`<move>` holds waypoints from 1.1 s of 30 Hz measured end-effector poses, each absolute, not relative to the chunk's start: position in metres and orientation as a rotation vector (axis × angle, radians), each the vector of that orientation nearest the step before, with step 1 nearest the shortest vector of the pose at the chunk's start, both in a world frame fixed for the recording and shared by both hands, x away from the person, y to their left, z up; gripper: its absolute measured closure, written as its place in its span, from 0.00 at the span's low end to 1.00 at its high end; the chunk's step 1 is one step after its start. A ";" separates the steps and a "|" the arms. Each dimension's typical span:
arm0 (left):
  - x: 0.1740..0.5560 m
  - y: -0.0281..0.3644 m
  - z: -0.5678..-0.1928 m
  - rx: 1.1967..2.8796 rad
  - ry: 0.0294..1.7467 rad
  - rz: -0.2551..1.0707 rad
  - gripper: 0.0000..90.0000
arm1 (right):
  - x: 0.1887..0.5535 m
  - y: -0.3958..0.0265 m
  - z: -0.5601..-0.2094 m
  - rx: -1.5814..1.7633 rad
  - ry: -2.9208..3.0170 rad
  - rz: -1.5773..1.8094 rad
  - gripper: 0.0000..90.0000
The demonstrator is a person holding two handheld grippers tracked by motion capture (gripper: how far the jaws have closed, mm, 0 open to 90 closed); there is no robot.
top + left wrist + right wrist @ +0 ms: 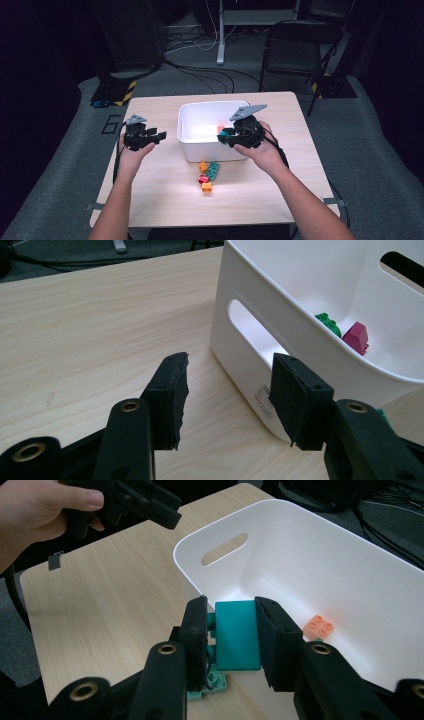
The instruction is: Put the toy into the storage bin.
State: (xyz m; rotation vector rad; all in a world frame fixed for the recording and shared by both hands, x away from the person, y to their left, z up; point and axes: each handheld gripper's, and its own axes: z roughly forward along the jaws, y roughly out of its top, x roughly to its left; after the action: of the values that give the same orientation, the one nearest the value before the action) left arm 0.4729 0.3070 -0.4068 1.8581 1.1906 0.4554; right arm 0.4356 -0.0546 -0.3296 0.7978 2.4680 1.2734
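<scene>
Plastic is what my right hand-held gripper (pixel 231 630) is clenched on: a teal brick (pixel 237 635), pinched on its two flat side faces, held above the near rim of the white bin (pixel 300 545). I judge it light, rigid and smooth, so flat sides are the place to grip; the studded face would give the pads less to seat on, and a skewed pinch could let it twist out. It looks sturdy enough to take a short drop. In the bin lie an orange brick (pixel 319 626), a green brick (pixel 328 323) and a magenta piece (pixel 356 337). My left hand-held gripper (pixel 227 400) is released, jaws apart and holding nothing, low over the desk (pixel 100 315) left of the bin. More loose bricks (pixel 206 175) wait on the near side of the bin.
</scene>
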 end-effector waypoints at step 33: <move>0.473 0.310 -0.407 1.853 1.206 0.414 0.59 | 0.503 -0.038 -0.336 0.919 2.430 1.138 0.75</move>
State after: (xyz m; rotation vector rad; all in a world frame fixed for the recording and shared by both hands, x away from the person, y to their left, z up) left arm 0.4728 0.3103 -0.4066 1.8534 1.2061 0.4136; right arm 0.5032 -0.0377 -0.3361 0.9192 2.4295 1.1378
